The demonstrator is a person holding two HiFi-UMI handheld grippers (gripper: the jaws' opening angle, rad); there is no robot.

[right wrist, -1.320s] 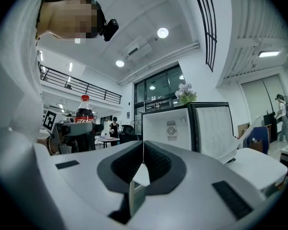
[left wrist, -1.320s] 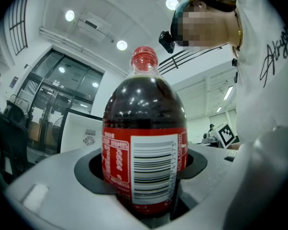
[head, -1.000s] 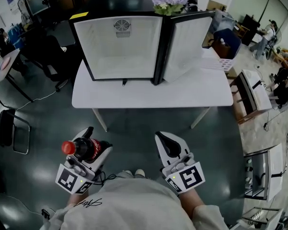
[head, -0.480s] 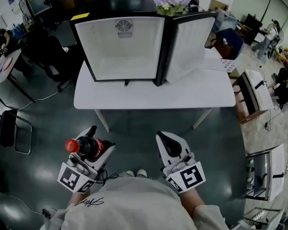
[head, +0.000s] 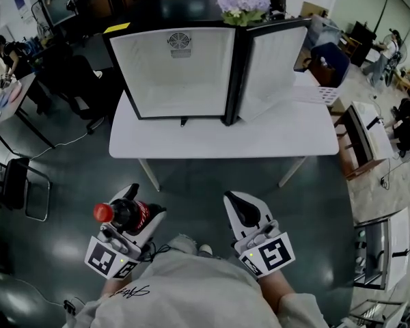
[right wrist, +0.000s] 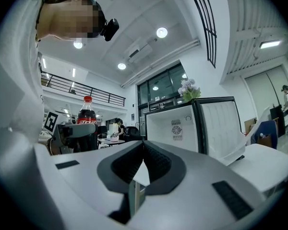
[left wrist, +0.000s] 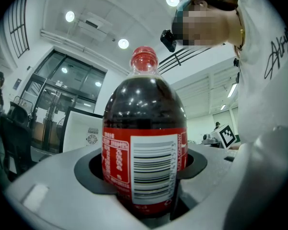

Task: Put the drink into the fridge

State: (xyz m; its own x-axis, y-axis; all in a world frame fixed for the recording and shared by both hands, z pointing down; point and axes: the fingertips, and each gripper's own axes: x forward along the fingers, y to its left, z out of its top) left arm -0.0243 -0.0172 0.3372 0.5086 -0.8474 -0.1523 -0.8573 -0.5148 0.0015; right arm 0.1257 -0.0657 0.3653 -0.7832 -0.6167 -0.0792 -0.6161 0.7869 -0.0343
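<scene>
The left gripper (head: pixel 140 209), at the lower left of the head view, pinches the drink bottle (left wrist: pixel 144 128), dark with a red cap, around its labelled body. The right gripper (head: pixel 240 208), at lower centre, has its jaws pressed together on nothing. At upper centre, well apart from both, the open fridge (head: pixel 171 70) stands on the white surface (head: pixel 219 139), its door (head: pixel 272 60) swung to the right.

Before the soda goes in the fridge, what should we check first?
1. Grip on cola bottle: ok, left hand-held gripper clamps its label.
2. Bottle's red cap on: ok.
3. Open fridge door: ok, stands wide at right.
4. Room inside fridge: ok, looks bare.
5. Free right hand-held gripper: ok, shut, empty.
6. Reach: not ok, floor lies before the table.
</scene>
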